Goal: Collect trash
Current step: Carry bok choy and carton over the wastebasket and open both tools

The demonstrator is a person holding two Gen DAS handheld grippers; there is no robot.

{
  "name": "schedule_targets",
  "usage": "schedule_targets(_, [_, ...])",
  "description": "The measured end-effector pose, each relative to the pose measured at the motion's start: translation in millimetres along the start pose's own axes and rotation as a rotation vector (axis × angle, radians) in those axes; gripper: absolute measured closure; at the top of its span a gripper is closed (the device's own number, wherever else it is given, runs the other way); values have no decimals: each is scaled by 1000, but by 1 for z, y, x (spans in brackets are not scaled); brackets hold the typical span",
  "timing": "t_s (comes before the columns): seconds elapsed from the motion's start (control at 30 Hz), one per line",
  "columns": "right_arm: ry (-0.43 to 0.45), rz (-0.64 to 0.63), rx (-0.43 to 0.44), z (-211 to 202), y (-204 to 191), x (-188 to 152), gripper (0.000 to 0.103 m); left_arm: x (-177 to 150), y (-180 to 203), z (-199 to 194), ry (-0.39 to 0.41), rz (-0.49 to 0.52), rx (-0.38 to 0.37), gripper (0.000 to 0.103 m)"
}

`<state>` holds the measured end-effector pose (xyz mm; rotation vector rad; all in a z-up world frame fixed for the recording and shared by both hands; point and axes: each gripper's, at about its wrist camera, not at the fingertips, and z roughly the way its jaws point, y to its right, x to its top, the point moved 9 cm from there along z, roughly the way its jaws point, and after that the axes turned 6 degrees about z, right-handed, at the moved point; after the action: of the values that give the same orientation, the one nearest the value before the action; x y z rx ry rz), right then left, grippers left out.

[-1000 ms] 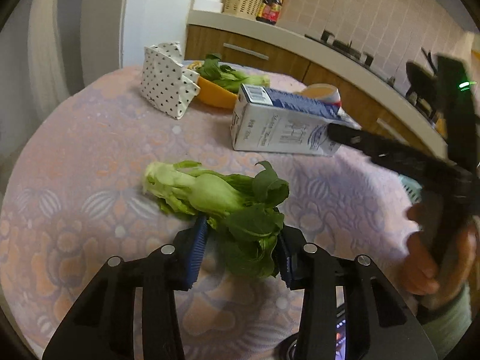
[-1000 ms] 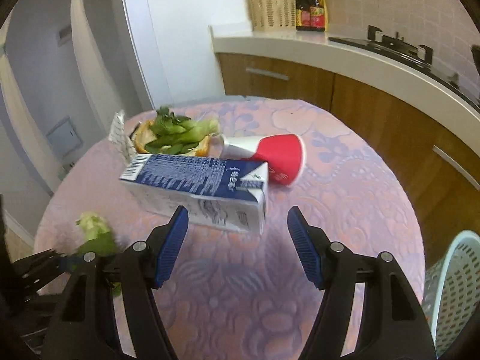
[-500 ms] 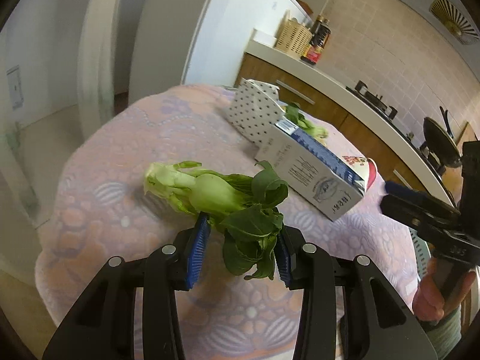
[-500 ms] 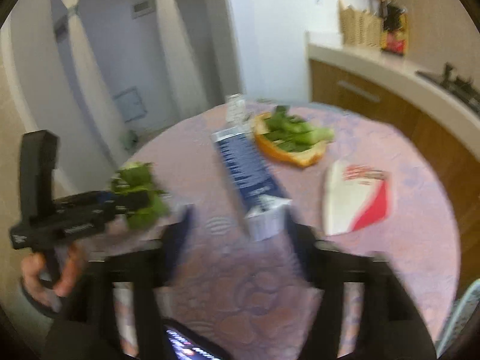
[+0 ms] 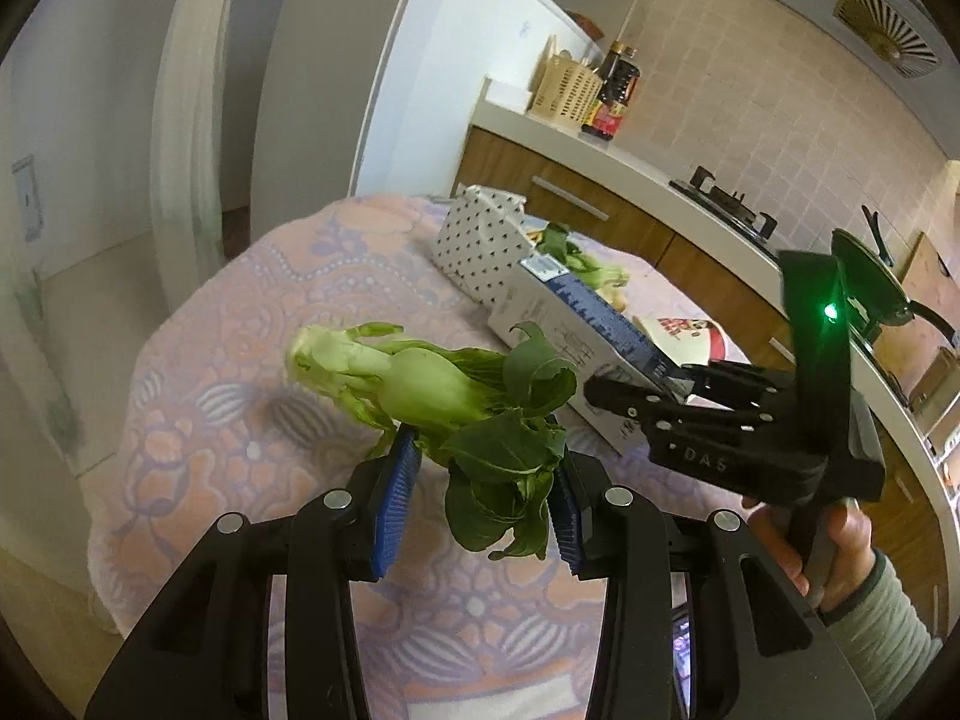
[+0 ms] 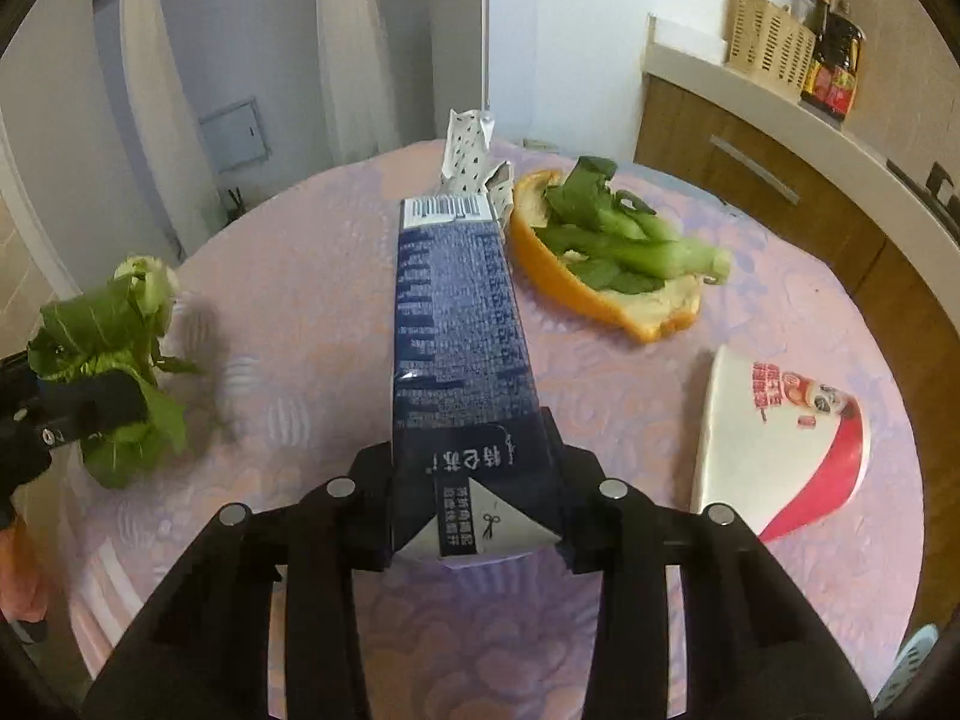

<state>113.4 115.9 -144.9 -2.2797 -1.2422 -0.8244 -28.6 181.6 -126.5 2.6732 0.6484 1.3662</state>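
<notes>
The left hand-held gripper point(image 5: 480, 504) holds a bok choy point(image 5: 456, 396) by its leaves, blue pads narrowed onto them; the pale stem end sticks out ahead and to the left of its fingers, raised above the table point(image 5: 240, 360), with its shadow on the cloth below. In the right wrist view this same bok choy point(image 6: 114, 348) hangs far to the left of the right hand-held gripper point(image 6: 474, 510).

That right hand-held gripper is closing its jaws on the near, gabled end of a blue milk carton point(image 6: 456, 324), which lies on the table point(image 6: 300, 276) and stretches straight ahead between its fingers. Whether the pads press yet is hard to tell, as the carton covers them. Just past the carton's far end stands a dotted paper bag point(image 6: 468, 144). Ahead and to the right lies an orange peel point(image 6: 600, 294) with greens point(image 6: 630, 234) resting in it. Further right, beside the right finger, a red-and-white paper cup point(image 6: 780, 444) lies on its side.
</notes>
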Motion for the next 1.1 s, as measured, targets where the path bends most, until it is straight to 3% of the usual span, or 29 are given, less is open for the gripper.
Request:
schedule_targets(0.17, [99, 58, 17, -52, 8, -11, 68, 6, 22, -9, 13, 37, -17, 65])
schedule_targets(0.43, [276, 248, -33, -147, 68, -37, 68, 25, 110, -25, 54, 188, -124, 65])
schedule_targets(0.7, [398, 483, -411, -253, 189, -103, 68, 44, 233, -11, 12, 390, -293, 65])
schedule_targets(0.9, [377, 721, -575, -290, 271, -178, 68, 43, 323, 12, -67, 529, -404, 65])
schedule_targets(1.1, [313, 922, -617, -290, 320, -249, 68, 30, 398, 41, -156, 655, -466, 65])
